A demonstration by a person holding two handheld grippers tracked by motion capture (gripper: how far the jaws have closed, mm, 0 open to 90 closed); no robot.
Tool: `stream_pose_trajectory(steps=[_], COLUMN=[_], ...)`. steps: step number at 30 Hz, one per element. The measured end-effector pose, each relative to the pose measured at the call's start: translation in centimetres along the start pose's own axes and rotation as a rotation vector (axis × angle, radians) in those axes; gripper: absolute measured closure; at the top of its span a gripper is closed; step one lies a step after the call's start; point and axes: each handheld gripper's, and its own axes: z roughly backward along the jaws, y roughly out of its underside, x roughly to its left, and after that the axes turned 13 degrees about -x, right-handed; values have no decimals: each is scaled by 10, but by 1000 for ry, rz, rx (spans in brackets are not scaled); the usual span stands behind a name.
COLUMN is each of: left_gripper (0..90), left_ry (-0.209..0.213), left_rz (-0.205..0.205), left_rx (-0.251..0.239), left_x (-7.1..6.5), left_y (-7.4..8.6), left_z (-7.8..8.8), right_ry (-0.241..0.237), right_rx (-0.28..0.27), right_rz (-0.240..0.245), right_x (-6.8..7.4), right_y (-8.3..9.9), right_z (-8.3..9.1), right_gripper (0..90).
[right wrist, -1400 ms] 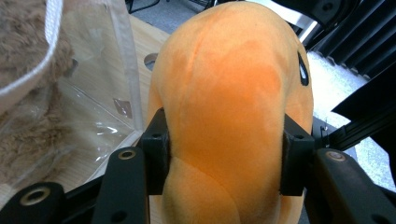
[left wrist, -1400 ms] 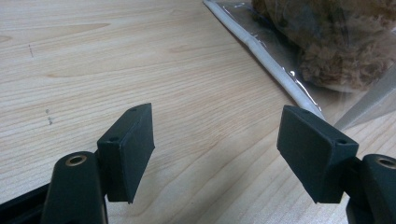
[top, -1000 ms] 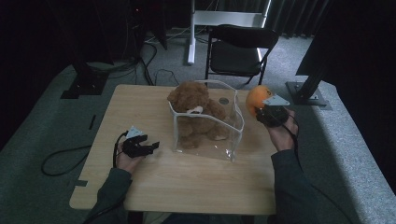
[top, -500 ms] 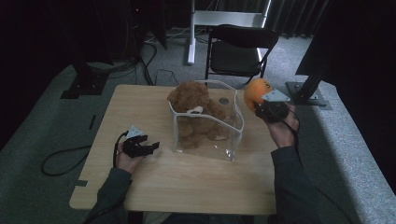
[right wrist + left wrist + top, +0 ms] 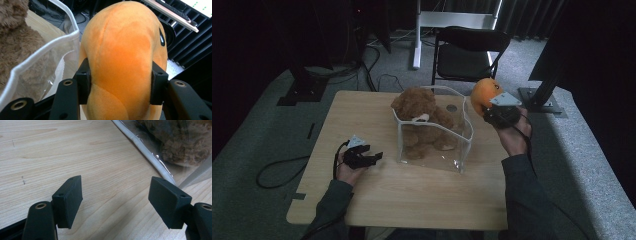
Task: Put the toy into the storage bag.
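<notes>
An orange plush toy point(image 5: 483, 93) hangs in the air beside the right rim of a clear plastic bin point(image 5: 461, 141), with my right gripper point(image 5: 498, 113) shut on it. In the right gripper view both jaws press into the orange plush toy's point(image 5: 125, 62) sides. A brown teddy bear point(image 5: 421, 114) sits inside the bin, its head above the rim. My left gripper point(image 5: 373, 158) rests low on the wooden table point(image 5: 362, 110) left of the bin, open with nothing between its fingers point(image 5: 68, 200). The bin's white-edged corner point(image 5: 150, 157) lies just ahead of it.
A black folding chair point(image 5: 469, 52) stands behind the table's far edge. A black stand base point(image 5: 539, 97) sits on the floor at the right. Cables point(image 5: 277, 170) trail over the grey carpet at the left. A dark strip point(image 5: 311, 131) lies on the table's left part.
My right gripper has lifted the orange plush toy a little higher and slightly back, beside the bin's right rim. The left gripper has stayed put.
</notes>
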Motion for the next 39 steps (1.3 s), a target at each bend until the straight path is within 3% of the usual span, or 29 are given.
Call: stream_pose_trajectory(steps=[14, 39], left_gripper=[280, 280], left_ry=[4, 4], left_rz=[3, 7], left_rx=[1, 4], left_x=[0, 0], left_y=[0, 0], left_z=[0, 0], right_ry=[-10, -62], right_rx=[-28, -88], right_rz=[25, 101], right_x=[5, 31], right_y=[-16, -50], right_z=[3, 2], right_gripper=[495, 494])
